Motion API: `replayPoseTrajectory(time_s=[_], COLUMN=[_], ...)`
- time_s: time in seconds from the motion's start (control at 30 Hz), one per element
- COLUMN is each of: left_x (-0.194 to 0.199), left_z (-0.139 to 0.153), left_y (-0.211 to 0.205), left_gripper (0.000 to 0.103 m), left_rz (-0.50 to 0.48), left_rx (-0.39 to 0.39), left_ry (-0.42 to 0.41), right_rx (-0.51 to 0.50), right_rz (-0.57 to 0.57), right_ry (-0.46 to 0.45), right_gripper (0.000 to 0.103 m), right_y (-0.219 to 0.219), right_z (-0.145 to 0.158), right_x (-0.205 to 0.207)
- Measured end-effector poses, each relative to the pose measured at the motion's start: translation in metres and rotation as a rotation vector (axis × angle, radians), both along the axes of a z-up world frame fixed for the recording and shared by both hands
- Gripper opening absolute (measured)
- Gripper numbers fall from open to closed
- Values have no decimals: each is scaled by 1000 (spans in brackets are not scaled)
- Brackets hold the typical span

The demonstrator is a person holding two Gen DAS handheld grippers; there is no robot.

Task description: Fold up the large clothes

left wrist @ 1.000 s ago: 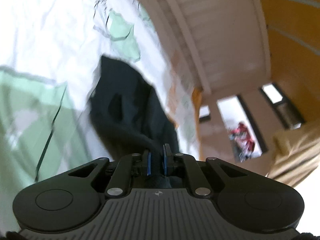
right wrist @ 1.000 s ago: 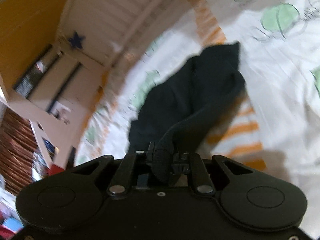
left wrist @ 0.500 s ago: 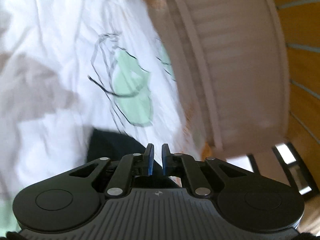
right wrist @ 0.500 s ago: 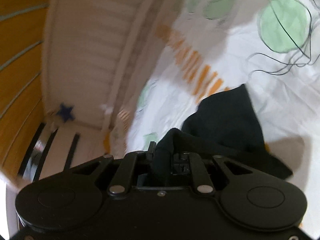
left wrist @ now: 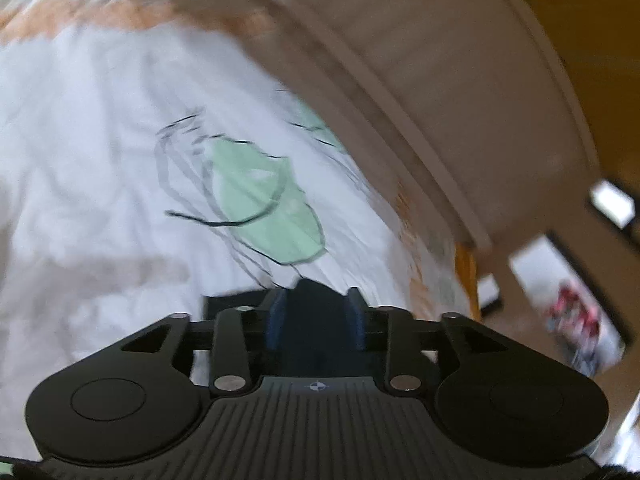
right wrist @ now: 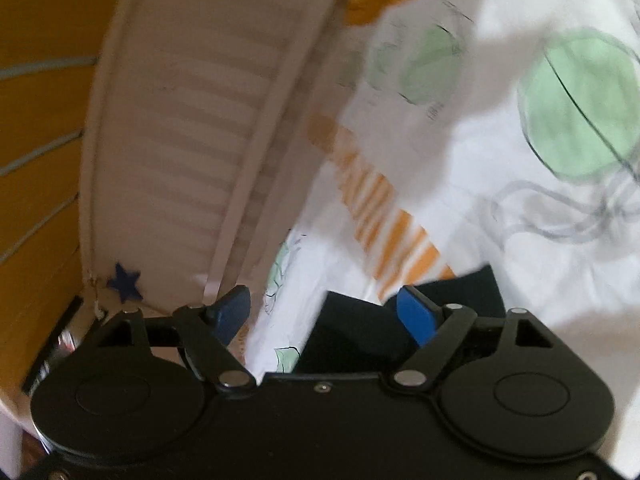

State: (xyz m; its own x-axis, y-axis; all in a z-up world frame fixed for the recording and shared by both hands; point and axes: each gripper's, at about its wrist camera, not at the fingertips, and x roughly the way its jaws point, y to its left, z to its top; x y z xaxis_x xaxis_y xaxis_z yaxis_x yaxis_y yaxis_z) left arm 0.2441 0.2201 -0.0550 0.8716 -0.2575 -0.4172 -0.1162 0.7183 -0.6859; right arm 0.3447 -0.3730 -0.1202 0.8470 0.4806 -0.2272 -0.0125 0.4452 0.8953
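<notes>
Orange wall [right wrist: 36, 128] and a white slatted headboard [right wrist: 188, 120] filled the background behind the bed, and we took that headboard as our landmark. Below it spread the white bedsheet [left wrist: 100, 152], printed with green blobs, dark scribbled lines and orange stripes, lightly creased. On the sheet, well down from the headboard and close under both cameras, lay the dark garment [right wrist: 352, 336], the thing we were folding; most of it was hidden behind the tools, so we could not tell how it was folded.

Our left gripper [left wrist: 316, 316] pointed toward the headboard's lower rail. Its 2 blue pads stood a modest way apart and were opening, with a hump of the dark cloth rising between them; blur kept us from telling whether the pads touched it. Our right gripper [right wrist: 324, 312] aimed at the sheet beside the headboard's bottom corner. Its jaws were spread wide and opening, 1 blue pad [right wrist: 416, 320] bright on the sheet side, the other in shadow on the headboard side. The garment's edge lay between them, loose, with clear gaps to both pads.

A small blue star [right wrist: 126, 282] sat stuck at the headboard's lower corner.
</notes>
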Motion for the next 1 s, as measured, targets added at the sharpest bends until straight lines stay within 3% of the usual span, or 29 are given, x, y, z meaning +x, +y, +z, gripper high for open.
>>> replayPoseTrajectory(time_s=[0.13, 0.2, 0.3, 0.4, 0.47, 0.53, 0.63, 0.73, 0.83, 0.93, 1.0], left_x=[3, 6, 18, 38, 52, 71, 92, 86, 81, 82, 81], left_z=[18, 22, 17, 5, -7, -23, -53, -62, -62, -62, -57], left_y=[-57, -87, -122, -145, -148, -141, -123, -116, -125, -130, -132], left_gripper=[65, 70, 71, 71, 71, 71, 71, 71, 72, 73, 73], left_rz=[-115, -169, -225, -244, -216, -197, -189, -215, -221, -213, -213], left_rx=[156, 247, 350, 455, 527, 546, 538, 567, 629, 647, 652], left_ry=[-42, -56, -47, -11, 37, 117, 258, 213, 202, 202, 208], right_rx=[-257, -381, -569, -727, -838, -926, -955, -964, -961, -1029, -1011], right_rz=[84, 130, 207, 253, 243, 214, 173, 169, 142, 132, 141], right_ry=[-76, -128, -173, -161, -143, -96, 2, 116, 72, 59, 64], right_gripper=[83, 83, 82, 82, 80, 80, 80, 80, 84, 85, 86], right_y=[36, 58, 97, 127, 139, 144, 140, 133, 131, 142, 139], right_z=[33, 43, 48, 38, 30, 22, 7, -18, -32, -33, -31], right_x=[-18, -32, -43, -37, -26, -11, 13, 31, 24, 20, 24])
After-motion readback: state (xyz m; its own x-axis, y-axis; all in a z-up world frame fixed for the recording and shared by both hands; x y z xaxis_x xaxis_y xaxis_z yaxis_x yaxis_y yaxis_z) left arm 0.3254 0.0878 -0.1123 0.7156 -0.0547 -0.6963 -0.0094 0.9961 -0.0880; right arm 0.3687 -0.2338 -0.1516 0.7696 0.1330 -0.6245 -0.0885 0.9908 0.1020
